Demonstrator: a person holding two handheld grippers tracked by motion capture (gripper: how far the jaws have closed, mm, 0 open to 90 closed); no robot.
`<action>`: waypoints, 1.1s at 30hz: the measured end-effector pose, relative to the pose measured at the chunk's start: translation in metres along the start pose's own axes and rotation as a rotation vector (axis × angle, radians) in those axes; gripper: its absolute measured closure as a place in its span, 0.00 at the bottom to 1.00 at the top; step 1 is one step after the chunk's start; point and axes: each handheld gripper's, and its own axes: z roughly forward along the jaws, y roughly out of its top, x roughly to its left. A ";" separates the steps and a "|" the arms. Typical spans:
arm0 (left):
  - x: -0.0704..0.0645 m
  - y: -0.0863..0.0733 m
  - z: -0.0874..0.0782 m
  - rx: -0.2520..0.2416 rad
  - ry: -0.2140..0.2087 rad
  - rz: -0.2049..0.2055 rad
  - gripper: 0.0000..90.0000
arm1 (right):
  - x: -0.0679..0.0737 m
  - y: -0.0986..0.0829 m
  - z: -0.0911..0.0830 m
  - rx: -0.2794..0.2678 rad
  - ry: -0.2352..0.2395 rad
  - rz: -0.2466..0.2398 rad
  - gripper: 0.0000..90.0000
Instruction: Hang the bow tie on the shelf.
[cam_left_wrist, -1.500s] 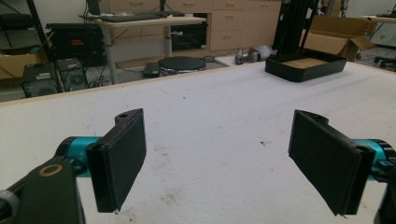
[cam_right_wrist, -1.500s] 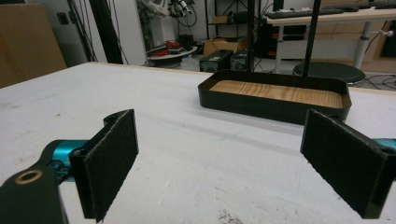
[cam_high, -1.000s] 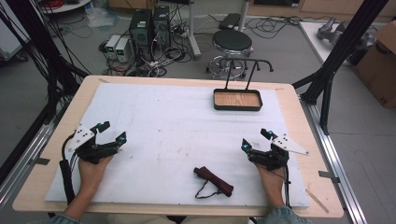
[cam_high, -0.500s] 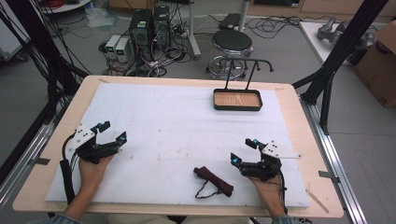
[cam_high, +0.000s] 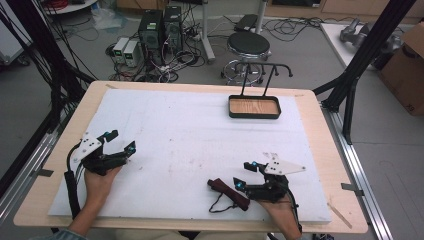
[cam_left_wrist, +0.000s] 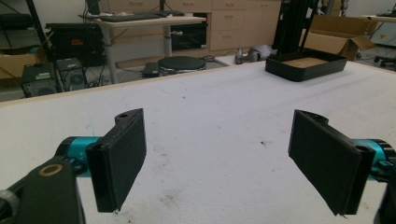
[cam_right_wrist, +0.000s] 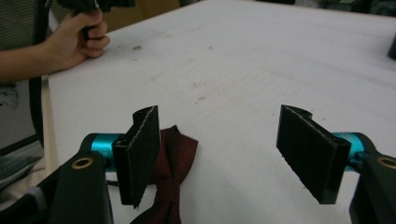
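A dark red bow tie (cam_high: 228, 192) with a thin black strap lies on the white mat near the table's front edge. My right gripper (cam_high: 244, 174) stands open just right of it, pointing left. In the right gripper view, the bow tie (cam_right_wrist: 176, 156) lies low beside and behind the left-hand pad (cam_right_wrist: 140, 154), with bare mat between the jaws of the right gripper (cam_right_wrist: 224, 158). My left gripper (cam_high: 121, 140) rests open at the mat's left side. In the left gripper view, the left gripper (cam_left_wrist: 219, 158) has only bare mat between its wide-apart jaws.
A black tray (cam_high: 254, 116) with a wooden bottom and a tall wire handle sits at the back right of the mat; the same tray (cam_left_wrist: 299, 72) appears far off. A stool (cam_high: 248, 45) and computers stand beyond the table. The other hand (cam_right_wrist: 79, 42) is at upper left.
My right gripper has moved left and toward the front edge, turning to point at the bow tie. The left gripper has stayed put.
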 end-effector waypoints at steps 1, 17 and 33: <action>0.000 0.000 0.000 0.000 0.000 0.000 0.22 | 0.000 0.000 0.000 0.000 0.000 0.000 0.37; 0.000 0.000 0.001 0.003 -0.002 0.001 0.22 | 0.003 -0.006 0.023 0.200 0.151 0.007 0.55; 0.000 0.000 0.001 0.003 0.000 0.003 0.22 | 0.007 -0.007 0.031 0.293 0.166 -0.010 0.80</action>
